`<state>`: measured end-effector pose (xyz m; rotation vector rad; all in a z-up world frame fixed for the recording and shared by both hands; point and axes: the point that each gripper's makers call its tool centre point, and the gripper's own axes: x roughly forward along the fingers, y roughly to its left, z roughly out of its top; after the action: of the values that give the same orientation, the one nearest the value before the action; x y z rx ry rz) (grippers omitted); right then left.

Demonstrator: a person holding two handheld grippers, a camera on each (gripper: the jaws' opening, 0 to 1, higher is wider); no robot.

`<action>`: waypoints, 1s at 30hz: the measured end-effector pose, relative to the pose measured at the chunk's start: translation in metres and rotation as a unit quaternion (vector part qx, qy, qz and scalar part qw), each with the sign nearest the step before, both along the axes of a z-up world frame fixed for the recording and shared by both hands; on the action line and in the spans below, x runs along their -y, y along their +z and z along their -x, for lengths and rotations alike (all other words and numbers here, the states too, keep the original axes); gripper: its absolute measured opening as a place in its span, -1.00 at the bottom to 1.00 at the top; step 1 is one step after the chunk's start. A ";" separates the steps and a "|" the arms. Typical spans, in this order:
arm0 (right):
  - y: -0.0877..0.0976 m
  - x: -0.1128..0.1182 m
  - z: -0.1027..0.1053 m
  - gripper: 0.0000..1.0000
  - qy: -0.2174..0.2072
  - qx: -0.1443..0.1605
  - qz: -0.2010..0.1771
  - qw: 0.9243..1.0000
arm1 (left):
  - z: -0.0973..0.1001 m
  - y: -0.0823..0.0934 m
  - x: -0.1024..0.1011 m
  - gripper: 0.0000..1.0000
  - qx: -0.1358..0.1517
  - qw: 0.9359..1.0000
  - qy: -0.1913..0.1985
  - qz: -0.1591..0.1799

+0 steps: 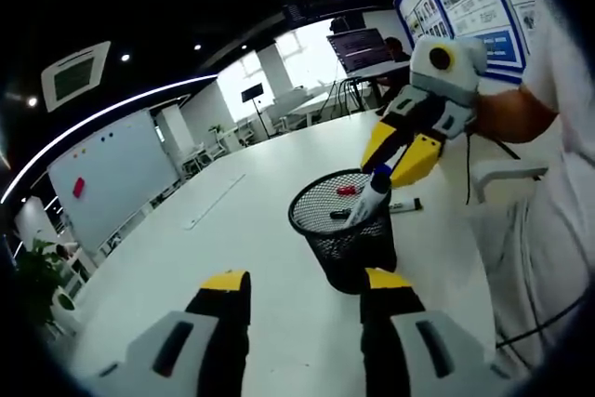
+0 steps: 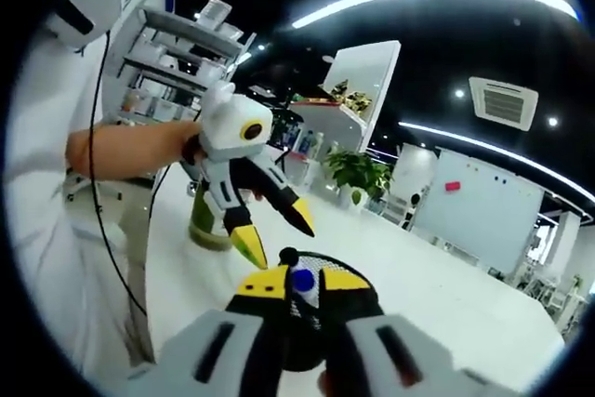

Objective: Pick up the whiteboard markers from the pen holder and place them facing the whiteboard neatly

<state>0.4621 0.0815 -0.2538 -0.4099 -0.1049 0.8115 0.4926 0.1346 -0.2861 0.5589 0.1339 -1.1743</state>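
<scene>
While a white-barrelled, blue-capped marker [image 1: 372, 194] is held upright between the closed yellow tips of the right hand-held gripper [image 1: 394, 166], just above the rim of the pen holder [image 1: 346, 230], the picking step is judged to be under way. The holder is a round basket of black wire mesh, set on a smooth white bench [image 1: 251, 230]. Inside it a red-capped marker [image 1: 346, 191] is seen; a black-capped one [image 1: 405, 205] lies just behind it. The left hand-held gripper [image 1: 305, 297] is held open and empty, near the holder. Next, a clean lift is called for, then a carry toward the glossy whiteboard [image 1: 104, 174] well beyond the holder.
</scene>
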 end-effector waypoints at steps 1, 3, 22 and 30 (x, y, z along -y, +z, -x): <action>0.000 0.000 -0.001 -0.79 -0.002 -0.001 0.000 1.000 | 0.000 0.000 0.000 -0.03 0.000 1.000 0.000 0.000; 0.000 0.001 -0.001 -0.79 -0.005 -0.003 -0.004 1.000 | 0.000 0.000 0.000 -0.03 0.000 1.000 0.000 0.000; 0.002 -0.006 0.000 -0.80 -0.021 -0.012 -0.017 1.000 | 0.001 0.000 0.001 -0.04 -0.001 1.000 -0.006 -0.004; 0.002 -0.005 0.000 -0.81 -0.025 -0.019 -0.025 0.999 | 0.000 0.000 0.000 -0.02 -0.004 1.000 -0.009 -0.006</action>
<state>0.4616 0.0866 -0.2519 -0.3478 -0.0786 0.7664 0.4922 0.1343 -0.2865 0.5660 0.1431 -1.1938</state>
